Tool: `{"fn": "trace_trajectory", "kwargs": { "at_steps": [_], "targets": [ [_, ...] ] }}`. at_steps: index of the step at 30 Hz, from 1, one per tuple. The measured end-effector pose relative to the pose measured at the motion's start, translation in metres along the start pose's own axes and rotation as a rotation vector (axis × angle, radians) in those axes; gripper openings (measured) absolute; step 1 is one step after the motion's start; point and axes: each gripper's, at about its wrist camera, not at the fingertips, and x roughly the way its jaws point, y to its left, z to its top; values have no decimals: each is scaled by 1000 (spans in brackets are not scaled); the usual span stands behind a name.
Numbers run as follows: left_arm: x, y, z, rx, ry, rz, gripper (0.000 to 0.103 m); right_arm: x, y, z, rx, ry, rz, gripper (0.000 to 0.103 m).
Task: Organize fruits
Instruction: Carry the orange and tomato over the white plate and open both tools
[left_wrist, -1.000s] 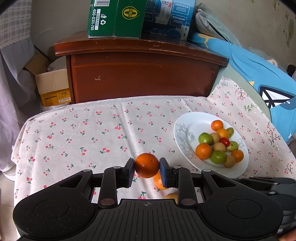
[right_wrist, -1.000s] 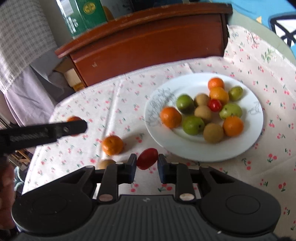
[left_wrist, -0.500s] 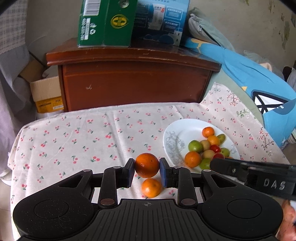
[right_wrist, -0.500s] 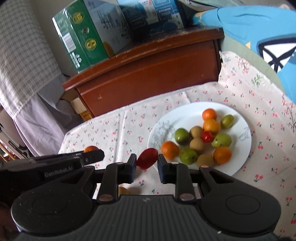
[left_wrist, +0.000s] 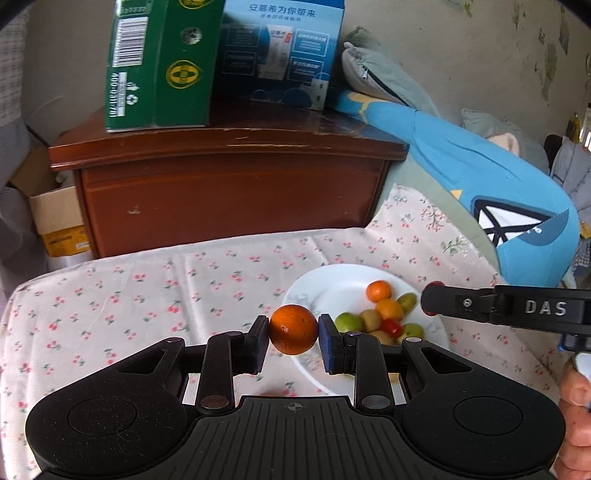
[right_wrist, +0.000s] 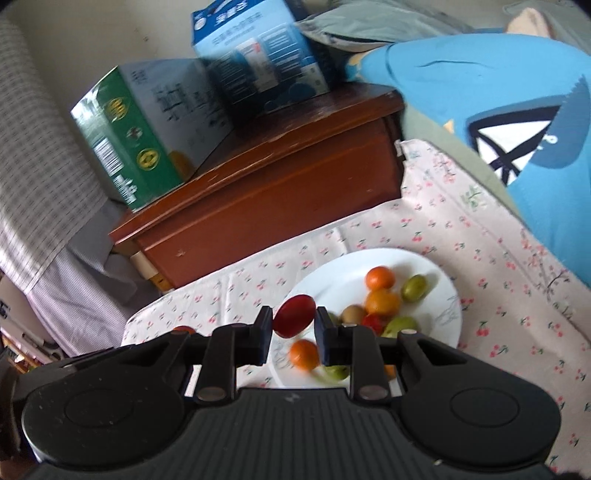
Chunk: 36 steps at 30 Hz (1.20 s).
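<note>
Two hand-held grippers point forward and down over the desk, each clamped on a fruit. The left hand-held gripper (left_wrist: 293, 341) pinches an orange mandarin (left_wrist: 293, 329) between its pads, above the near left rim of the white plate (left_wrist: 332, 284). The right hand-held gripper (right_wrist: 294, 334) squeezes a red tomato (right_wrist: 294, 320) above the plate's left side, over the piled fruits (right_wrist: 384, 302). Fingers (left_wrist: 574, 384) show at the right edge.
</note>
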Motion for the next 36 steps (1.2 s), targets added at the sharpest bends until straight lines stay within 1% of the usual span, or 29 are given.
{"fn": "trace_trajectory", "kwargs": {
  "at_steps": [5, 10, 13, 16, 21, 24, 26, 28, 30, 31, 32, 34, 36],
  "targets": [
    [17, -4, 0, 7, 20, -17, 26, 11, -13, 10, -5, -9, -15, 24],
    [36, -3, -4, 3, 58, -23, 26, 31, -25, 10, 11, 26, -39, 24],
    [46, -2, -5, -2, 71, -26, 26, 41, -30, 8, 25, 47, -38, 24],
    [57, -2, -5, -1, 82, -31, 26, 51, -32, 8, 20, 59, -45, 24],
    [72, -5, -6, 4, 101, -46, 26, 65, -36, 11, 48, 63, -41, 24],
    [78, -8, -8, 18, 102, -50, 26, 75, -39, 12, 63, 65, -50, 25],
    [78, -10, -7, 18, 94, -51, 27, 80, -40, 12, 70, 65, -59, 28],
    [77, -11, -5, 15, 88, -71, 28, 81, -42, 12, 81, 58, -68, 28],
    [73, -12, -2, 13, 78, -71, 29, 82, -42, 13, 91, 58, -62, 28],
    [70, -13, 0, 12, 74, -69, 34, 81, -42, 14, 94, 55, -60, 28],
    [67, -13, 3, 11, 65, -68, 42, 80, -42, 15, 95, 51, -59, 28],
    [57, -14, 7, 20, 35, -58, 52, 76, -41, 18, 94, 42, -59, 31],
    [48, -14, 11, 31, 17, -41, 56, 71, -38, 20, 85, 28, -60, 33]
  ]
}}
